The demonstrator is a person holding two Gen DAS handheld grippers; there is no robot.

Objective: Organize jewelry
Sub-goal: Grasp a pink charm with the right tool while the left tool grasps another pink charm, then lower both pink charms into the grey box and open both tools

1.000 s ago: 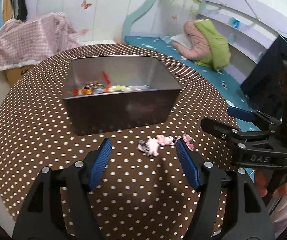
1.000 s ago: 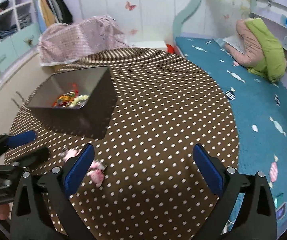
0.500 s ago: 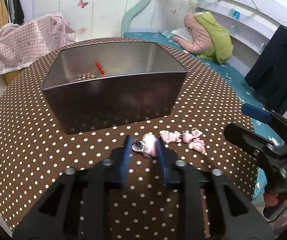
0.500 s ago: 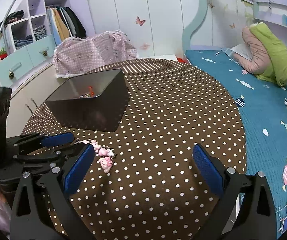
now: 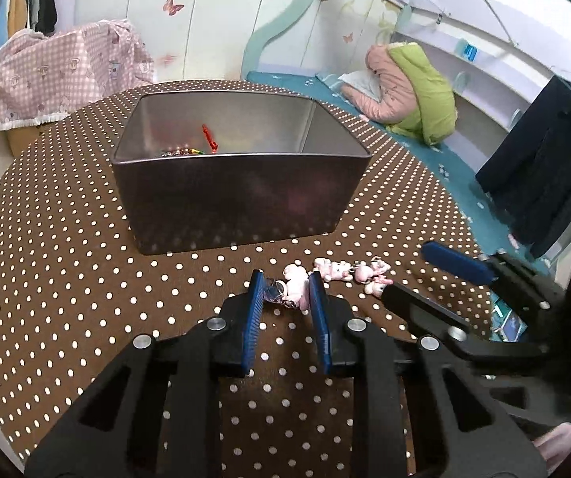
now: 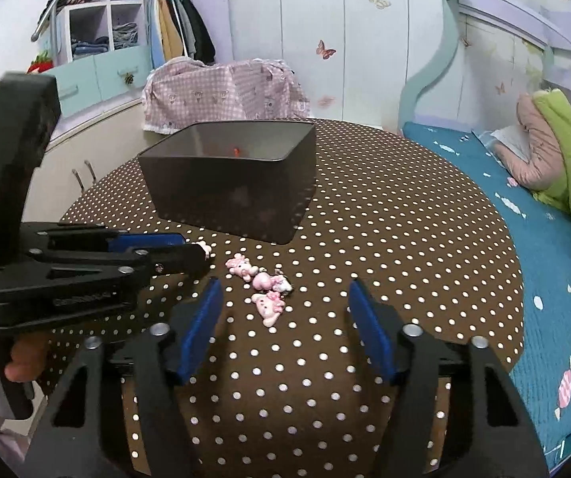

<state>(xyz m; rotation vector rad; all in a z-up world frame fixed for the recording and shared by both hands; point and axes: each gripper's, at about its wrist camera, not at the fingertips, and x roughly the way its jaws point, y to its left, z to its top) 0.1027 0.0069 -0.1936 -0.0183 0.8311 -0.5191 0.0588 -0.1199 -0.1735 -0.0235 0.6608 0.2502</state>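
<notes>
Two black plastic grippers, left and right, are fitted with ribbed blue pads and silver screws; raised lettering is moulded along one frame

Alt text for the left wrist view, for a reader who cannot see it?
The left gripper is shut on one end of a pink charm bracelet lying on a brown polka-dot table, in front of a dark metal box. The right gripper, jaws closing, approaches from the right.
</notes>
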